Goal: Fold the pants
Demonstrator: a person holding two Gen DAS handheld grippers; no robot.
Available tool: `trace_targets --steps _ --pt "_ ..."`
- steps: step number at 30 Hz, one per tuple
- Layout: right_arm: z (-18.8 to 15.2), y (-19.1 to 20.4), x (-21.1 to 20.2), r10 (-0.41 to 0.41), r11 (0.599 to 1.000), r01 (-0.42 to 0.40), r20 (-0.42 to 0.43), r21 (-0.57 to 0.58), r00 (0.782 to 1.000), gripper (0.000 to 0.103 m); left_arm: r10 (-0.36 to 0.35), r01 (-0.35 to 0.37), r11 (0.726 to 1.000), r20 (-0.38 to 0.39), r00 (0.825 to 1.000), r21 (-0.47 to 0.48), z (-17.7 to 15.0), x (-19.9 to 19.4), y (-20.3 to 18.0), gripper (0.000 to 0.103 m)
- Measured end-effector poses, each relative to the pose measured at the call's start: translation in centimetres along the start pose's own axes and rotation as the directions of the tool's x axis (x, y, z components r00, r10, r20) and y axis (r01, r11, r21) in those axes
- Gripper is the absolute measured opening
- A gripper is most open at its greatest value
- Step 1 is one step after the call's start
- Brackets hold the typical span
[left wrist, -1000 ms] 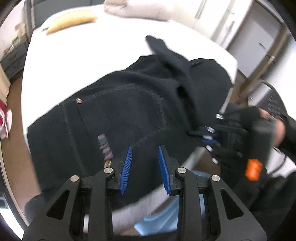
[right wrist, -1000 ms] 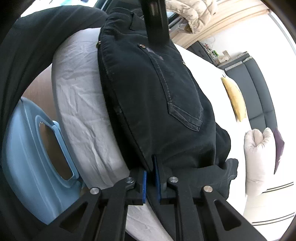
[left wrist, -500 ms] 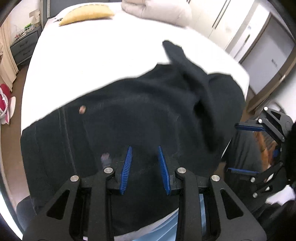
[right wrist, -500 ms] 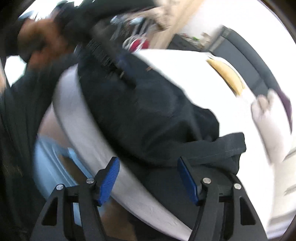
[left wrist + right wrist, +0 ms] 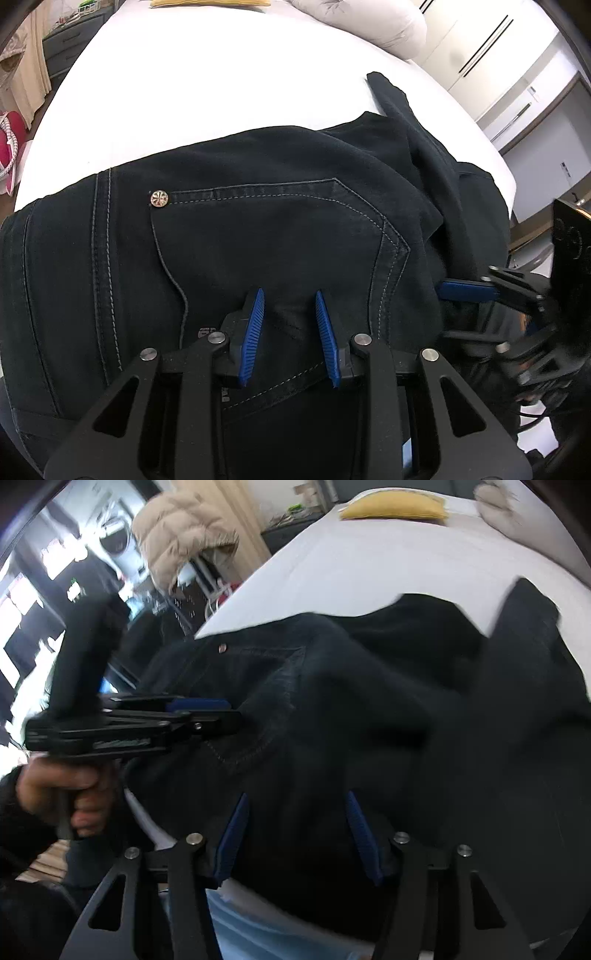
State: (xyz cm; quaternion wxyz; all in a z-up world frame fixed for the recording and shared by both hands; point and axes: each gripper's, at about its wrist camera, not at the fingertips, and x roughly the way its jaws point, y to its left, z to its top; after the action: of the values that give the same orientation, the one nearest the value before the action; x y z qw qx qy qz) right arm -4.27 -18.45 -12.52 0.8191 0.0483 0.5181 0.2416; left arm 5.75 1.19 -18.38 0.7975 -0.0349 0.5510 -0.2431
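pants bunched at the near edge, both claws over them

the black pants (image 5: 280,229) lie on the white bed (image 5: 221,88) at its near edge, long axis crosswise to both claws, waistband to the left, a loose leg end (image 5: 391,99) flung up at the far right. the left gripper (image 5: 290,332) tilts steeply down over the back pocket, jaws partly apart, gripping nothing. the right gripper (image 5: 295,834), nearer the loose leg, also points down; its jaws are closing but pinch no cloth yet.

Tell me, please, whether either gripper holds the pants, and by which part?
Neither holds anything. The left gripper stands open over the back pocket of the pants; the right gripper, jaws closing, pinches no cloth.
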Motion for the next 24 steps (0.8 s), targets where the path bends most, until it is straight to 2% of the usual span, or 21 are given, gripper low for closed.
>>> trace_targets --steps 2,4,8,10,12,13,14,15,16,19,21,24 --pt "-0.6 -1.6 -1.9 0.014 0.998 -0.015 0.024 0.067 1.000 0.058 0.003 -0.003 1.000 0.001 1.000 -0.001 -0.1 0.4 -0.1 0.028" --pt "-0.4 -3.4 -4.6 0.029 0.989 -0.043 0.101 0.142 0.994 0.059 -0.003 0.003 1.000 0.002 1.000 -0.008 0.0 0.5 0.0 0.028" --pt "2.7 -9.8 -9.1 -0.042 0.951 -0.042 0.262 0.307 0.964 0.062 -0.016 0.016 1.000 0.005 1.000 -0.015 -0.2 0.7 0.8 0.028" --pt "5.2 -13.7 -10.2 -0.078 0.918 -0.062 0.332 0.392 0.940 0.062 -0.018 0.018 1.000 0.006 1.000 -0.014 -0.6 0.2 1.3 0.028" --pt "7.6 -18.1 -10.3 -0.091 0.866 -0.115 0.378 0.488 0.921 0.062 -0.015 0.015 1.000 0.007 1.000 -0.015 -0.6 0.2 1.3 0.028" --pt "8.9 -20.9 -9.7 -0.096 0.811 -0.151 0.383 0.565 0.919 0.062 -0.012 0.012 1.000 0.008 1.000 -0.015 -0.7 0.1 1.4 0.028" --pt "9.5 -22.5 -9.0 -0.080 0.779 -0.184 0.386 0.600 0.919 0.061 -0.008 0.008 1.000 0.008 1.000 -0.013 -0.6 0.1 1.3 0.028" --pt "10.4 -24.7 -7.8 -0.059 0.728 -0.227 0.389 0.647 0.919 0.059 -0.002 0.002 1.000 0.007 1.000 -0.009 -0.6 0.1 1.2 0.028" --pt "10.8 -25.9 -7.1 -0.067 0.696 -0.228 0.377 0.681 0.924 0.055 0.003 -0.003 1.000 0.007 1.000 -0.005 -0.5 0.2 1.0 0.028" --pt "12.3 -29.3 -4.3 -0.093 0.593 -0.187 0.297 0.783 0.950 0.054 0.014 -0.014 1.000 0.004 1.000 -0.003 -0.5 0.4 0.6 0.028" --pt "12.6 -30.5 -2.9 -0.096 0.549 -0.170 0.264 0.818 0.960 0.054 0.014 -0.014 1.000 0.002 1.000 -0.007 -0.4 0.4 0.5 0.028" --pt "12.6 -31.7 -1.4 -0.077 0.505 -0.207 0.283 0.838 0.956 0.054 0.008 -0.008 1.000 0.005 1.000 -0.011 -0.4 0.5 0.4 0.028"
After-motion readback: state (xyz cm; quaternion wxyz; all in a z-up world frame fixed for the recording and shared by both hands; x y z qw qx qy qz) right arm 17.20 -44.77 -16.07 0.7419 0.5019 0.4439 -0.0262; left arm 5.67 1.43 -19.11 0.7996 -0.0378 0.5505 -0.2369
